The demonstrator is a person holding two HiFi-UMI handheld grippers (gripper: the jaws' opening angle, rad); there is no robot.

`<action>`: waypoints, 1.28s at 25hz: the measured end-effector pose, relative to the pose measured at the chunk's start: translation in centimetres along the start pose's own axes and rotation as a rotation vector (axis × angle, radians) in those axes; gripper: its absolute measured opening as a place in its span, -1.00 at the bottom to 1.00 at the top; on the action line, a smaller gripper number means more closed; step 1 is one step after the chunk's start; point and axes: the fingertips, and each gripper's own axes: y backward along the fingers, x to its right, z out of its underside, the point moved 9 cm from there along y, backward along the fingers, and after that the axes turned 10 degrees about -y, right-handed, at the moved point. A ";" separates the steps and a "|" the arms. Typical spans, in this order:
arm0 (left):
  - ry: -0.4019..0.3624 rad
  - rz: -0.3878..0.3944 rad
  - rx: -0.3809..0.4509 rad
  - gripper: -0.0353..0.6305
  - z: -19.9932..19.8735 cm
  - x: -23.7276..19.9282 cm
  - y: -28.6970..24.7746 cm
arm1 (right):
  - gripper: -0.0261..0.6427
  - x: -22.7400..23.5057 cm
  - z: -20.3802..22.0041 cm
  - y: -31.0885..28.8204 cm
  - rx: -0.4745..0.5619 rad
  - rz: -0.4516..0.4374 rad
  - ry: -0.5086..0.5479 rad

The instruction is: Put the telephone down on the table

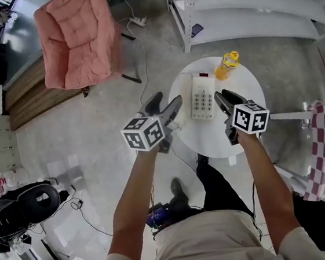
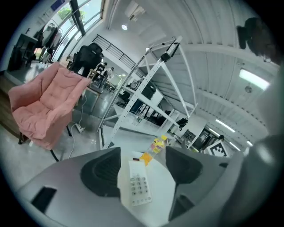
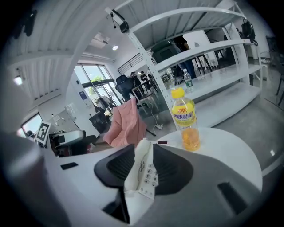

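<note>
Telephone (image 1: 202, 97) single, one bottle (image 1: 227, 65), one table (image 1: 205, 137)

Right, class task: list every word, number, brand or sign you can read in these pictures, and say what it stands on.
Nothing reads clearly.
Bottle label: red print on yellow, too blurred to read.
Telephone keypad: key marks too small to read.
Marker cubes: black-and-white square patterns, no words.
</note>
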 end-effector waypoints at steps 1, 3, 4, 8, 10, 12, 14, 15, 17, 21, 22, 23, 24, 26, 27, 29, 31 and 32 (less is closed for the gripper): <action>-0.018 0.010 0.020 0.01 -1.0 0.9 1.5 | -0.61 -1.1 -0.2 1.3 0.011 -0.010 0.015; -0.062 0.029 0.062 -0.16 -3.2 2.5 4.2 | -0.78 -3.4 -0.8 4.0 0.042 -0.025 0.055; -0.087 0.037 0.084 -0.22 -4.3 3.3 5.5 | -0.85 -4.5 -1.3 5.3 0.063 -0.032 0.077; -0.174 0.054 0.163 -0.47 -7.8 6.3 10.8 | -0.95 -9.1 -2.8 10.2 0.144 -0.058 0.168; -0.208 0.059 0.188 -0.57 -8.9 7.8 13.8 | -0.95 -11.8 -2.9 12.8 0.170 -0.075 0.218; -0.235 0.067 0.211 -0.66 -9.5 9.4 16.6 | -0.95 -14.2 -2.8 15.2 0.195 -0.091 0.277; -0.259 0.082 0.227 -0.77 -10.0 10.9 19.1 | -0.95 -16.4 -2.6 17.5 0.222 -0.103 0.342; -0.273 0.090 0.233 -0.79 -10.3 11.6 20.4 | -0.95 -17.5 -2.4 18.7 0.235 -0.108 0.376; -0.307 0.102 0.245 -0.82 -10.8 12.9 22.9 | -0.95 -19.7 -2.1 21.0 0.258 -0.117 0.440; -0.374 0.123 0.282 -0.83 -11.9 15.7 28.0 | -0.95 -23.8 -1.1 25.5 0.290 -0.135 0.521; -0.391 0.123 0.287 -0.83 -12.3 16.4 29.3 | -0.95 -24.6 -0.8 26.4 0.296 -0.140 0.529; -0.410 0.121 0.290 -0.83 -12.6 17.1 30.5 | -0.95 -25.4 -0.5 27.3 0.299 -0.143 0.535; -0.427 0.119 0.293 -0.83 -12.9 17.8 31.6 | -0.95 -26.1 -0.1 28.2 0.301 -0.146 0.540; -0.456 0.122 0.306 -0.83 -13.0 18.8 33.4 | -0.95 -27.4 0.6 29.8 0.305 -0.155 0.548; -0.469 0.124 0.315 -0.83 -13.0 19.2 34.3 | -0.95 -28.0 0.9 30.6 0.308 -0.160 0.553; -0.491 0.122 0.330 -0.83 -13.0 20.0 35.7 | -0.95 -29.2 1.4 32.0 0.317 -0.175 0.563; -0.504 0.121 0.339 -0.83 -12.8 20.6 36.9 | -0.95 -30.2 1.9 33.1 0.324 -0.187 0.570; -0.507 0.124 0.341 -0.83 -12.7 20.9 37.3 | -0.95 -30.5 2.2 33.6 0.325 -0.190 0.575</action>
